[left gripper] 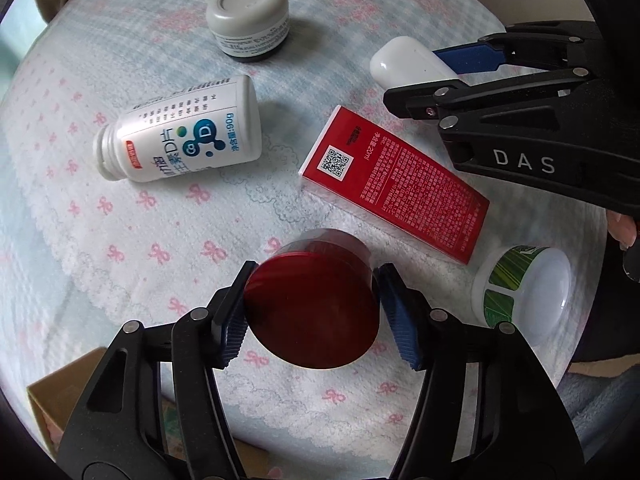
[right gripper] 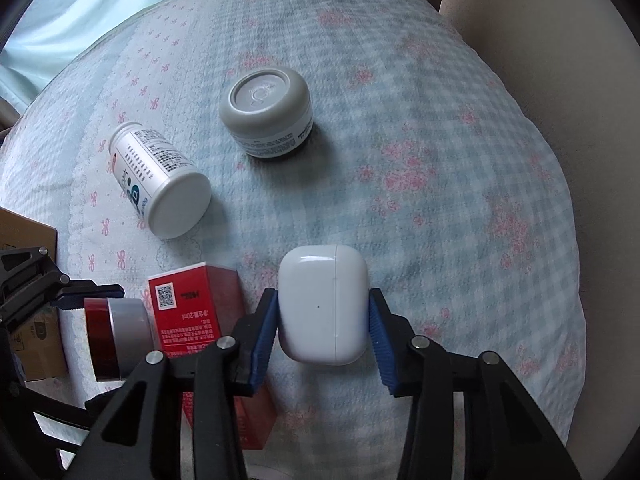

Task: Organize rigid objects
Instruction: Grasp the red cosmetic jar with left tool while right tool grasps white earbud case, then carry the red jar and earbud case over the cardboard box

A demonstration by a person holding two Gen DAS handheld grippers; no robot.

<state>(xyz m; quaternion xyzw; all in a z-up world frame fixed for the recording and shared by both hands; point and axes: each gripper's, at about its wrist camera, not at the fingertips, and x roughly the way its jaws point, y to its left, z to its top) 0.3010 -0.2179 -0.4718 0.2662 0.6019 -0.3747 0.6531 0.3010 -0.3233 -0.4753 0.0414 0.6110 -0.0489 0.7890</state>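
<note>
The left gripper pinched the glossy red jar, the right gripper the white earbuds case; either smooth shell looked liable to slip.

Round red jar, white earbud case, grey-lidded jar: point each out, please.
Round red jar (left gripper: 312, 312): left wrist view, on its flat red face.
White earbud case (right gripper: 323, 306): right wrist view, centre of its front.
Grey-lidded jar (right gripper: 266, 98): right wrist view, on the lid top.
</note>
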